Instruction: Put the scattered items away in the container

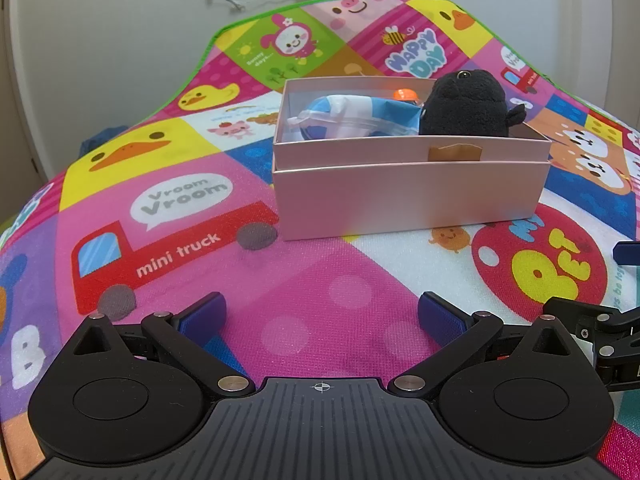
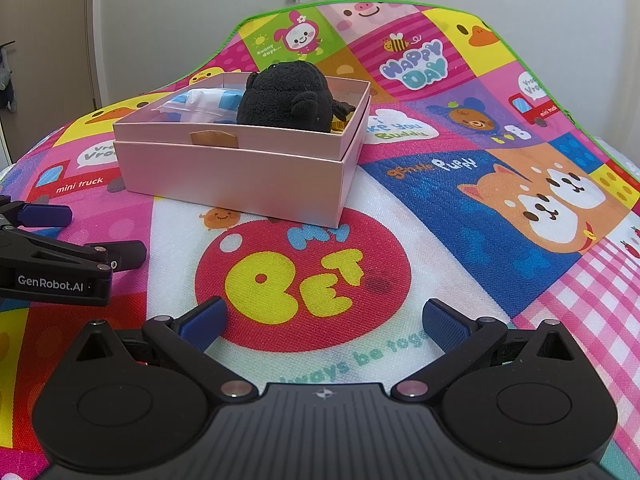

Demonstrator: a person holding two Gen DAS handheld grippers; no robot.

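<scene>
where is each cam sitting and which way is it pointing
Left wrist: sits on the left gripper, low over the mat, facing the pink box head-on; its own open blue fingers show, plus part of the right gripper at the right edge.
Right wrist: sits on the right gripper, facing the box from its right; its open fingers show, and the left gripper at the left edge.
Shared: box, black plush, blue-white pouch, mat, wall.

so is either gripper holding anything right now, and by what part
Nothing is held. The left gripper and right gripper are both open and empty above the mat.
</scene>
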